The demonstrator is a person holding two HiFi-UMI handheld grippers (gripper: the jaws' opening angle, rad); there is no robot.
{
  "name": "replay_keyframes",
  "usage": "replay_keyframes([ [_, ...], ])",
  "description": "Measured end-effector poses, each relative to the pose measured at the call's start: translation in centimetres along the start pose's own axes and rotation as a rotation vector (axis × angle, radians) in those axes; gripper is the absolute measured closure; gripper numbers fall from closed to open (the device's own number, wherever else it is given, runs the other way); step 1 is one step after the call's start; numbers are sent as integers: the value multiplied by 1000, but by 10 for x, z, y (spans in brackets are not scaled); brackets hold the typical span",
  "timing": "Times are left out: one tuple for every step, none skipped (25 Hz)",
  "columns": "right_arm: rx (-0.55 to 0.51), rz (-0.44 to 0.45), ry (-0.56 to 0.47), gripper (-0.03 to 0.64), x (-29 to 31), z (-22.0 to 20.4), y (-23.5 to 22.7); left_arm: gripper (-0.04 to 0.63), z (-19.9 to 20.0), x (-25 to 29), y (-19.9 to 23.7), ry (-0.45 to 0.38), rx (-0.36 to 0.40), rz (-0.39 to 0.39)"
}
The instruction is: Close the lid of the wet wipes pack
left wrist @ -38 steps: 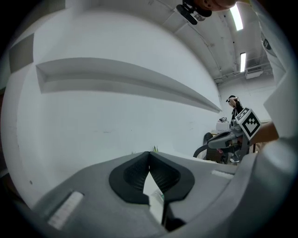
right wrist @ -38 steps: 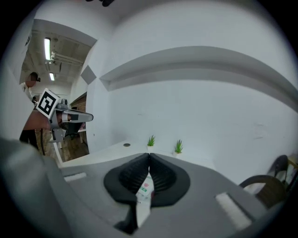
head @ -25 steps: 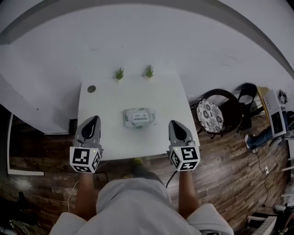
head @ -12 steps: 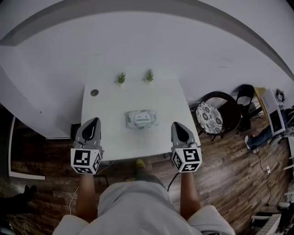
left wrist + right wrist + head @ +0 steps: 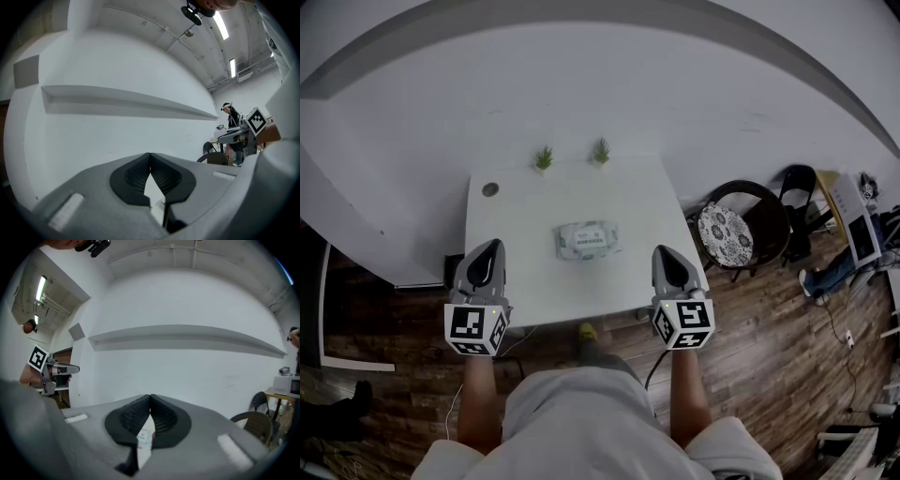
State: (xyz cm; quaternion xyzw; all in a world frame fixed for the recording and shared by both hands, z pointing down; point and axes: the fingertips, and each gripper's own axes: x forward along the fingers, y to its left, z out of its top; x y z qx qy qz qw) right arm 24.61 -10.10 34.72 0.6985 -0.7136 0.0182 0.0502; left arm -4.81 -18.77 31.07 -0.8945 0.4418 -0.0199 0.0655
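Note:
The wet wipes pack (image 5: 589,240), pale green with a white lid patch on top, lies flat near the middle of the white table (image 5: 525,211). Its lid looks down as far as the head view shows. My left gripper (image 5: 491,244) hovers over the table's near left edge, well left of the pack, with its jaws shut and nothing between them (image 5: 150,155). My right gripper (image 5: 665,251) hangs over the near right edge, right of the pack, also shut and empty (image 5: 150,396). A sliver of the pack (image 5: 143,436) shows below its pads.
Two small potted plants (image 5: 543,157) (image 5: 601,149) stand at the table's far edge, and a small dark disc (image 5: 490,189) lies at its far left corner. A chair with a patterned cushion (image 5: 720,236) stands right of the table on the wooden floor. A white wall lies beyond.
The head view has shifted a little. Both grippers stay shut near the table's front edge, and the pack has not moved.

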Motion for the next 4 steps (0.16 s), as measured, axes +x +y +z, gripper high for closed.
replay_keyframes([
  [2, -3, 0, 614, 0, 0, -2, 589, 1, 1, -1, -1, 0, -1],
  [3, -4, -2, 614, 0, 1, -3, 589, 2, 1, -2, -2, 0, -2],
  [3, -5, -3, 614, -1, 2, -4, 589, 2, 2, -2, -3, 1, -2],
  [4, -6, -5, 614, -1, 2, -5, 589, 3, 2, -3, -4, 1, -2],
])
